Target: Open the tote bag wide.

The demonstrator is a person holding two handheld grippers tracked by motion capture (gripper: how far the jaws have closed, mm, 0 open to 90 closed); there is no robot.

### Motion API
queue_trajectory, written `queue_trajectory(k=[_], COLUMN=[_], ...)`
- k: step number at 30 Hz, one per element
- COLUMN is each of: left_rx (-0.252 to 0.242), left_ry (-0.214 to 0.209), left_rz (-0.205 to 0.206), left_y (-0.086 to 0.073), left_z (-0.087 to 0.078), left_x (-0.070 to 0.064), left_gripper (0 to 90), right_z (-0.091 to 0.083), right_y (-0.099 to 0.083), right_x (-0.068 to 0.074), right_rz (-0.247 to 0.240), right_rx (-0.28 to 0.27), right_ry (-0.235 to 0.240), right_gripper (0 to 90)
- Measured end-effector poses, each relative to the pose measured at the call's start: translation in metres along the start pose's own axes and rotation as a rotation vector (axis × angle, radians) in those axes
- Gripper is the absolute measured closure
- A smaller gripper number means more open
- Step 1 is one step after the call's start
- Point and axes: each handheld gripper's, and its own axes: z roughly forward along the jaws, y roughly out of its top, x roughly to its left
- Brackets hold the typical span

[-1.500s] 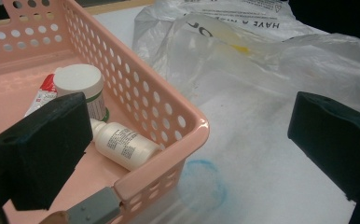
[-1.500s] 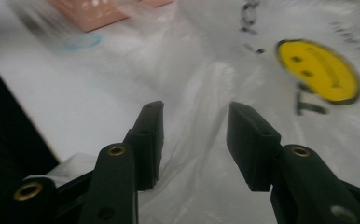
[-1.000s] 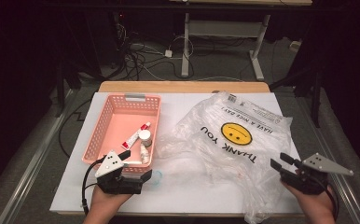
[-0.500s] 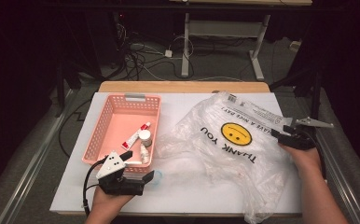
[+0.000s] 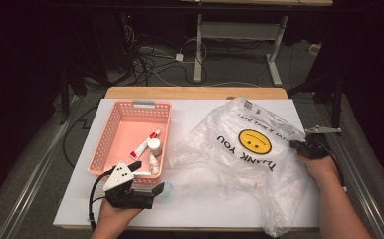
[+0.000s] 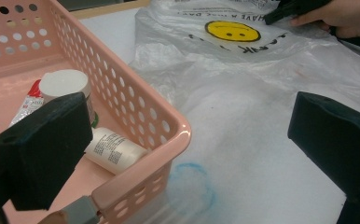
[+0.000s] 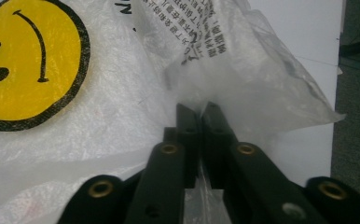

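On the counter [image 5: 200,209] our bag [image 5: 240,164] lies flat right of the basket [image 5: 111,130]. Our right hand-held gripper [image 7: 197,112] is pinched on the bag's far edge; we should lift slowly so the thin film doesn't slip or tear. Our left hand-held gripper [image 6: 187,154] waits, jaws wide, at the basket's corner, ready for a bottle [image 6: 113,151].

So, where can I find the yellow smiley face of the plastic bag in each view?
High view: smiley face right of centre, on the plastic bag.
Left gripper view: top centre, beyond the pink basket.
Right gripper view: upper left, left of the right hand-held gripper.
Shared landmark: the black lettering beside the face.
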Motion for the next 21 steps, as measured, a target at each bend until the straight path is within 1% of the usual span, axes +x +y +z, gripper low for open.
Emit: queue_trajectory(k=[1,4,6,7,8,9,10,11,12,13,14,15,16,17,18,19,20,21], left_rx=[-0.001,-0.005,-0.006,-0.006,-0.004,-0.003,-0.002,-0.001,-0.001,-0.001,-0.002,-0.002,-0.001,-0.002,-0.003,-0.003,-0.002,-0.001], left_ry=[0.0,0.001,0.001,0.0,-0.001,-0.003,-0.004,-0.004,-0.005,-0.006,-0.008,-0.008,-0.008,-0.007,-0.008,-0.008,-0.009,-0.01], left_rz=[0.001,-0.003,-0.004,-0.004,-0.004,-0.001,0.0,-0.001,-0.003,-0.005,-0.006,-0.006,-0.005,-0.003,-0.003,-0.002,-0.001,-0.001], left_y=[0.0,0.001,0.001,0.001,0.001,0.001,0.001,0.0,0.0,0.0,0.0,0.0,0.0,0.001,0.001,0.001,0.001,0.001], left_z=[0.0,-0.002,-0.002,-0.002,-0.001,-0.001,-0.001,-0.001,0.0,0.0,0.0,0.0,0.0,0.0,0.0,0.001,0.001,0.001], left_x=[0.0,0.001,0.001,0.002,0.002,0.003,0.003,0.004,0.004,0.005,0.005,0.005,0.005,0.005,0.004,0.004,0.003,0.003], left_gripper=[0.0,0.0,0.0,0.0,0.0,0.0,0.0,0.0,0.0,0.0,0.0,0.0,0.0,0.0,0.0,0.0,0.0,0.0], right_z=[0.0,-0.001,-0.002,-0.004,-0.006,-0.006,-0.009,-0.015,-0.015,-0.023,-0.023,-0.032,-0.032,-0.036,-0.042,-0.052,-0.052,-0.06], right_y=[0.0,-0.001,-0.001,-0.002,-0.002,-0.002,-0.004,-0.008,-0.008,-0.015,-0.015,-0.025,-0.025,-0.028,-0.034,-0.042,-0.042,-0.049], right_x=[0.0,0.001,0.0,-0.002,-0.003,-0.003,-0.006,-0.009,-0.009,-0.013,-0.013,-0.016,-0.016,-0.016,-0.015,-0.012,-0.012,-0.004], right_rz=[0.0,0.044,0.053,0.093,0.108,0.108,0.125,0.151,0.151,0.182,0.182,0.198,0.198,0.206,0.223,0.217,0.217,0.206], right_rx=[0.0,-0.007,-0.01,-0.024,-0.03,-0.03,-0.035,-0.051,-0.051,-0.065,-0.065,-0.082,-0.082,-0.089,-0.11,-0.117,-0.117,-0.116], right_ry=[0.0,-0.003,-0.009,-0.041,-0.049,-0.049,-0.064,-0.093,-0.093,-0.129,-0.129,-0.147,-0.147,-0.155,-0.162,-0.162,-0.162,-0.163], right_gripper=[90.0,90.0,90.0,90.0,90.0,90.0,90.0,90.0,90.0,90.0,90.0,90.0,90.0,90.0,90.0,89.8,89.8,87.6])
